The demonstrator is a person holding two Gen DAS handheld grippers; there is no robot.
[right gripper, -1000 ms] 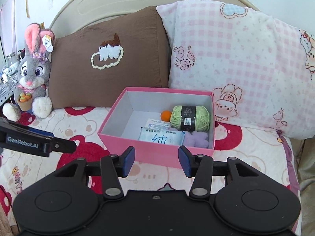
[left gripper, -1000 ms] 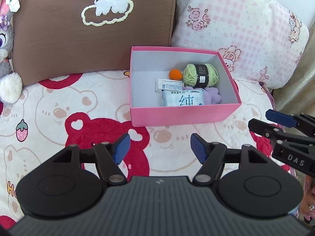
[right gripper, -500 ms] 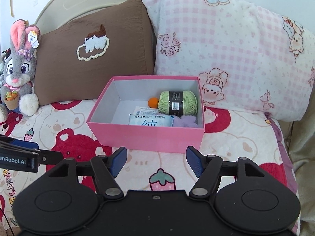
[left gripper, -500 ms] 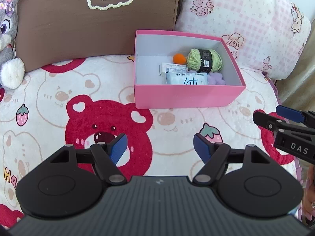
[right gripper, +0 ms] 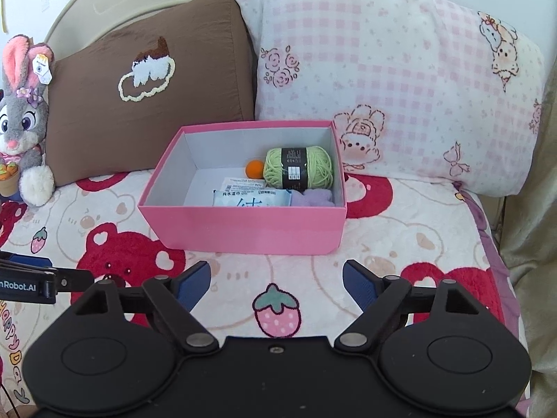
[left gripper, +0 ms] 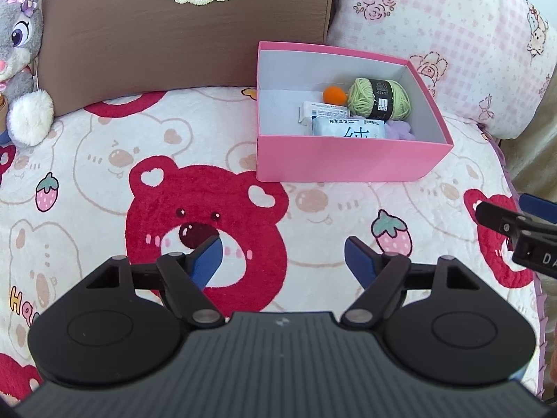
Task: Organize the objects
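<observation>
A pink box (left gripper: 343, 160) (right gripper: 243, 230) stands on the bear-print blanket before the pillows. Inside lie a green yarn ball (left gripper: 379, 99) (right gripper: 297, 167), an orange ball (left gripper: 334, 94) (right gripper: 255, 169), a wet-wipes pack (left gripper: 348, 129) (right gripper: 250, 199), a small white packet (left gripper: 315, 109) and a purple plush piece (left gripper: 400, 129) (right gripper: 311, 198). My left gripper (left gripper: 282, 259) is open and empty, above the blanket well in front of the box. My right gripper (right gripper: 276, 280) is open and empty, just in front of the box. Each gripper shows at the edge of the other's view.
A brown pillow (right gripper: 146, 104) and a pink checked pillow (right gripper: 390, 87) lean against the headboard behind the box. A grey bunny plush (right gripper: 22, 132) sits at the far left. The bed's right edge (right gripper: 501, 244) drops off beside beige fabric.
Both grippers have pulled back from the box and the right one has opened wider. The box and its contents have not moved.
</observation>
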